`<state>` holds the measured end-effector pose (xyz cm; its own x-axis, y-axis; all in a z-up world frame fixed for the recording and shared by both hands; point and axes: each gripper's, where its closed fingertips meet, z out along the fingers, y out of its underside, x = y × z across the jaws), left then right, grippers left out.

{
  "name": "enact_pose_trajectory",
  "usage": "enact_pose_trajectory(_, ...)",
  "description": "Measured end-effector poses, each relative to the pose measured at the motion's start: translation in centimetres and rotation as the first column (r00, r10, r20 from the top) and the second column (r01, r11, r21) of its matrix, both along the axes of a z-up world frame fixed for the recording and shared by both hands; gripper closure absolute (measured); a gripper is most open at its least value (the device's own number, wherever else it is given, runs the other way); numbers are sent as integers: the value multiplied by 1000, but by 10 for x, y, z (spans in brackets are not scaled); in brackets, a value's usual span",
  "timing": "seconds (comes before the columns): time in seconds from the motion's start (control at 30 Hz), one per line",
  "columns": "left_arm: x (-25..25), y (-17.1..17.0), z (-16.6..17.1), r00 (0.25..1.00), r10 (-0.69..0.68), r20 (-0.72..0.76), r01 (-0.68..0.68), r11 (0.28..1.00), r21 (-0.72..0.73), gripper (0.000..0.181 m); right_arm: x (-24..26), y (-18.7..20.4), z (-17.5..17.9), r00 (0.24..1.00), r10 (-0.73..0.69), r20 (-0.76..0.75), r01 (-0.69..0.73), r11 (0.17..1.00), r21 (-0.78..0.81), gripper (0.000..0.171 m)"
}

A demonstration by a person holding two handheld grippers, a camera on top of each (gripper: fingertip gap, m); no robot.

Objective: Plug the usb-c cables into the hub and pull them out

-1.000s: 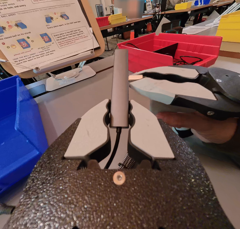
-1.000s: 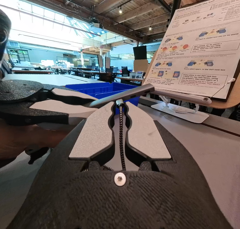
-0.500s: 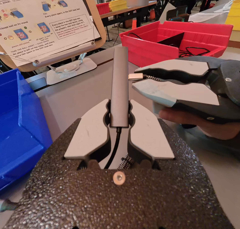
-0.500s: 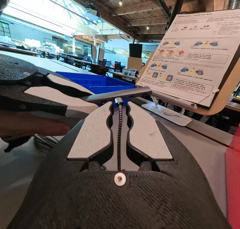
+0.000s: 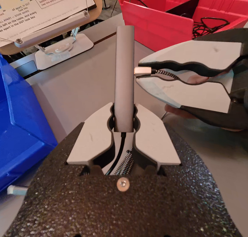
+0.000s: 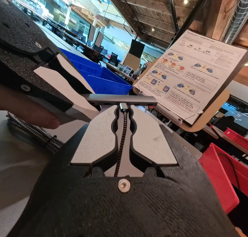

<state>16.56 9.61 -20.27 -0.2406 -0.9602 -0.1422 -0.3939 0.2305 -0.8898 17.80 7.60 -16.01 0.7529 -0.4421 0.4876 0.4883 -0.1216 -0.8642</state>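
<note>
Your left gripper (image 5: 124, 113) is clamped on the slim grey metal hub (image 5: 124, 74), which points to 12 o'clock. At 3 o'clock of it, the silver plug of the braided usb-c cable (image 5: 142, 71) sits in a side port; your right gripper (image 6: 123, 108) pinches this cable narrowly. A printed instruction sheet (image 5: 40, 6) stands at 11 o'clock, a blue plastic bin (image 5: 20, 116) at 9, a red plastic bin (image 5: 167, 22) at 1.

Slim grey hub (image 5: 124, 74) with braided cable (image 5: 165, 73) at its side

Hub held lengthwise – the cable's silver plug (image 6: 123, 106) meets a side port.
</note>
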Motion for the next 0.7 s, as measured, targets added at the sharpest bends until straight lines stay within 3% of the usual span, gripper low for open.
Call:
enact_pose_trajectory(0.2,-2,1,-6,998,-6,-58,5,1000,-7,156,0,1,-1,990,-58,125,67,995,-68,156)
enact_pose_trajectory(0.3,-3,2,-5,999,-9,-53,9,1000,-12,156,-2,2,-1,994,-38,101,44,997,-60,158)
enact_pose_trajectory(0.47,0,-2,15,997,-31,77,34,999,-38,156,0,-1,3,985,76,-154,-67,996,67,159)
enact_pose_trajectory(0.6,1,-7,37,966,-33,256,64,992,-111,157,6,-3,1,888,202,-412,-115,967,227,160)
enact_pose_trajectory(0.7,3,-7,33,967,-34,251,67,990,-124,156,8,-4,2,870,223,-440,-117,960,255,160)
